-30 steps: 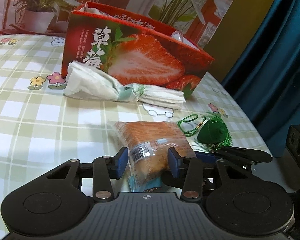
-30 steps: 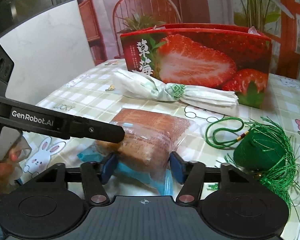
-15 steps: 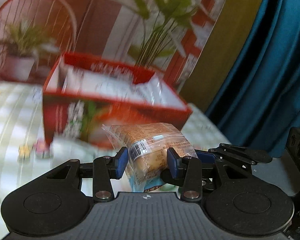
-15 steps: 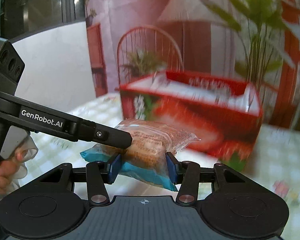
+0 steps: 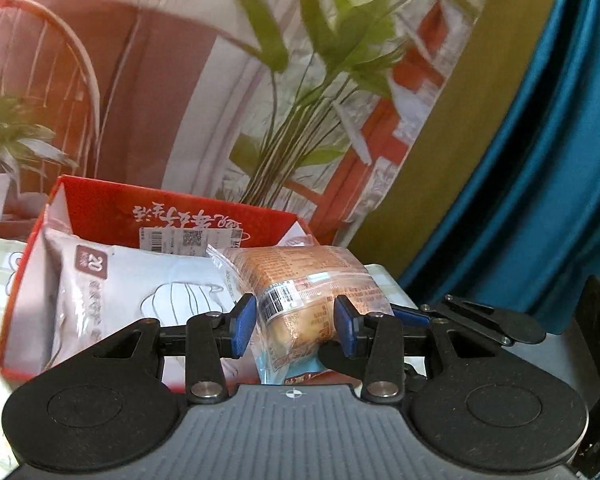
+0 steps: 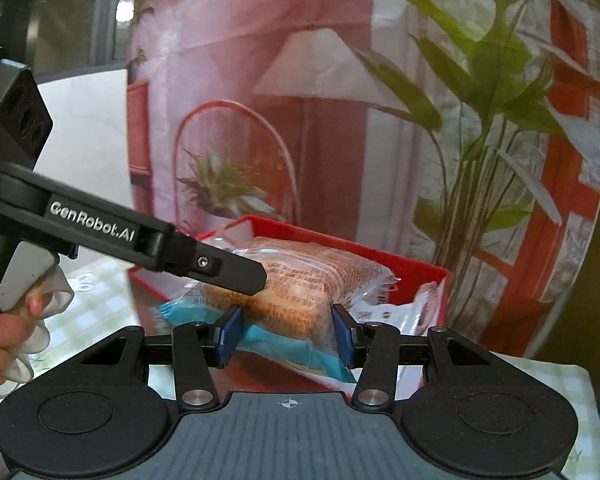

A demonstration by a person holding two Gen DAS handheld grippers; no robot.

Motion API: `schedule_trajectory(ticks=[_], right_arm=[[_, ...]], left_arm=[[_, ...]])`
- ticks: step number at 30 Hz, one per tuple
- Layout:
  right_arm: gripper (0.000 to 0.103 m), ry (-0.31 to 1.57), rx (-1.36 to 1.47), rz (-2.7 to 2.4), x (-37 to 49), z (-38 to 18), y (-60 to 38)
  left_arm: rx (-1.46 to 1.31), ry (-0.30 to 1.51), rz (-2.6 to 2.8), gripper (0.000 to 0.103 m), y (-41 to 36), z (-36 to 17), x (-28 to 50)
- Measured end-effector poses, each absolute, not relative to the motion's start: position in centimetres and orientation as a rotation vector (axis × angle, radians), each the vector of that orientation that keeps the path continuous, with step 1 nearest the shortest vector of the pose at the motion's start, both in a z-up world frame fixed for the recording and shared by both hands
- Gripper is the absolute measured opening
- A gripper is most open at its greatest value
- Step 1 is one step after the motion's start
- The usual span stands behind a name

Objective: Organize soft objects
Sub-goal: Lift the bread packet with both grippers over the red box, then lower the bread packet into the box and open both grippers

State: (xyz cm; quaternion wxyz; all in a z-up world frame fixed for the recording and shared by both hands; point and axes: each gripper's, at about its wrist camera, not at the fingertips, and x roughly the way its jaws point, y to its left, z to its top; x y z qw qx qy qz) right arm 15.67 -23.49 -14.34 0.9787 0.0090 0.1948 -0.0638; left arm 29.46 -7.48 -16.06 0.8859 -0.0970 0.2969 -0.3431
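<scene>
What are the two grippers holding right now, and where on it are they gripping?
Both hold the same wrapped bread packet. The left gripper and the right gripper each pinch it across its bready middle, from different directions, in front of the red box.

Glossy crinkled plastic bread packet [image 5: 304, 280] — red cardboard box [image 5: 172, 208].

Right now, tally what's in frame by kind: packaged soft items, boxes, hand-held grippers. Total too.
Packaged soft items: 2, the bread packet held by both tools, and the white pack inside the box
Boxes: 1, the red box
Hand-held grippers: 2, the left hand-held gripper and the right hand-held gripper
Total: 5
</scene>
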Motion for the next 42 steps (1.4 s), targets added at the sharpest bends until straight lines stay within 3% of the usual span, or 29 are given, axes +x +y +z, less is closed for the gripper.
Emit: schedule_trajectory(ticks=[16,22,28,42], right_arm=[[0.046,0.511,0.069,-0.154,19.9,-17.5,-28.1],[0.057,0.488,0.054,-0.184,18.2,-17.0,-27.9],[0.057,0.488,0.027,-0.195,16.1,-16.2,-27.4],[0.057,0.511,0.046,-0.211,9.1,-17.3,-25.8]], left_arm=[[-0.077,0.68,-0.671,0.045,-10.3,-18.5,32.3],[-0.019,0.619,-0.651,0.053,-10.2,-17.2,30.8],[0.054,0.548,-0.601,0.061,-9.3,-16.0,28.1],[0.07,0.548,-0.488,0.064,-5.1,-18.5,20.6]])
